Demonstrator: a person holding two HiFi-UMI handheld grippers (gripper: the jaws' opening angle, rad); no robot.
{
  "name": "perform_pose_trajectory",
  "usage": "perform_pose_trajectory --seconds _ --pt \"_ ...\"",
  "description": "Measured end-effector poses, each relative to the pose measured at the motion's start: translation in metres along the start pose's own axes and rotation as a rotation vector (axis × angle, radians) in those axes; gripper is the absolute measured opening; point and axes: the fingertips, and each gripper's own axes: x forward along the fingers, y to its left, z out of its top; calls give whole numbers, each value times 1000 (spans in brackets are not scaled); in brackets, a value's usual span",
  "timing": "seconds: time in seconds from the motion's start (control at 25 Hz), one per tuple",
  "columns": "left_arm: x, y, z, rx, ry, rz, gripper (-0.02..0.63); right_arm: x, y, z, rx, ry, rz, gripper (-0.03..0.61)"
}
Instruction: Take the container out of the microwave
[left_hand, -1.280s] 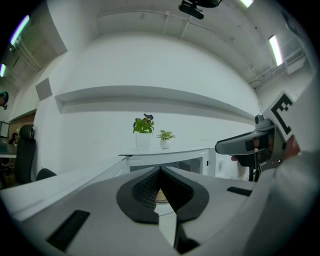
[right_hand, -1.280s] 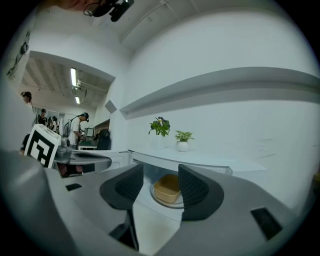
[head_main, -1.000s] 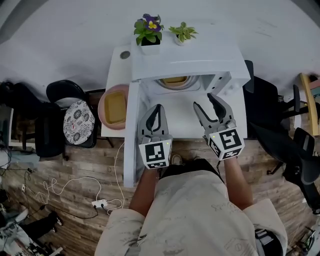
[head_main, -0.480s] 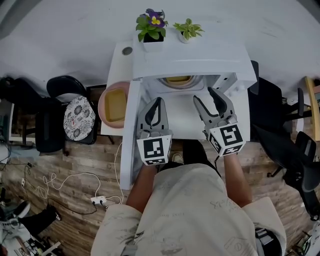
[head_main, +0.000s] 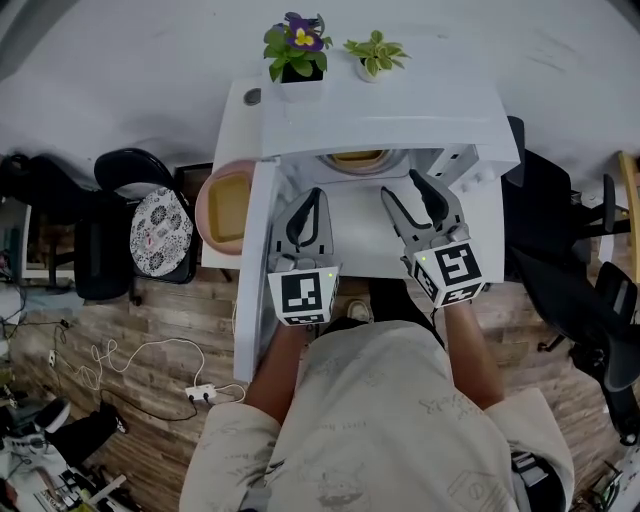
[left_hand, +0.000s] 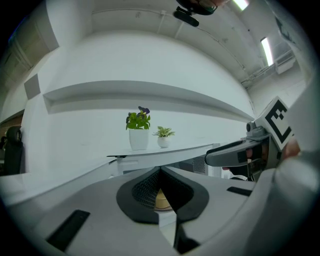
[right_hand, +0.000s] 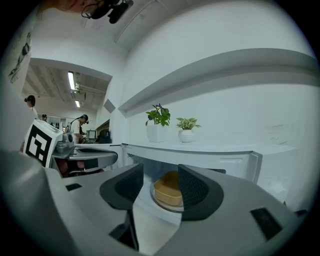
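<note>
Edged forward since a second ago, both sets of tips nearer the open microwave (head_main: 400, 105). Nearest, above a beige shirt (head_main: 380, 420) and held side by side over the white table (head_main: 350, 255): left gripper (head_main: 316, 195), jaws pressed together at the tips and gripping nothing; right gripper (head_main: 400, 186), jaws spread apart with only air between. Short of the microwave's mouth, touching no object. To the left, swung wide toward the person, the microwave door (head_main: 252, 270). Just past it, a pink plate (head_main: 205, 215) carrying a second yellow box (head_main: 230, 212). Farther in, framed between the parted right jaws in the right gripper view, the yellow container (right_hand: 169, 189), seated on the glass turntable (right_hand: 161, 203) inside the cavity. From the head view, only its front edge showing under the microwave's top. Farthest, standing on that top, a purple-flowered pot plant (head_main: 297, 45) and, just beside it, a small green pot plant (head_main: 372, 55).
</note>
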Motion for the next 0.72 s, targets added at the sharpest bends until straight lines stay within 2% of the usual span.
perform_pose_trajectory --seconds 0.6,0.72 --pt "4 5 -16 -5 47 -2 8 24 13 -14 -38 52 52 219" --pt "5 1 -10 8 49 -19 8 28 13 -20 -59 72 60 219"
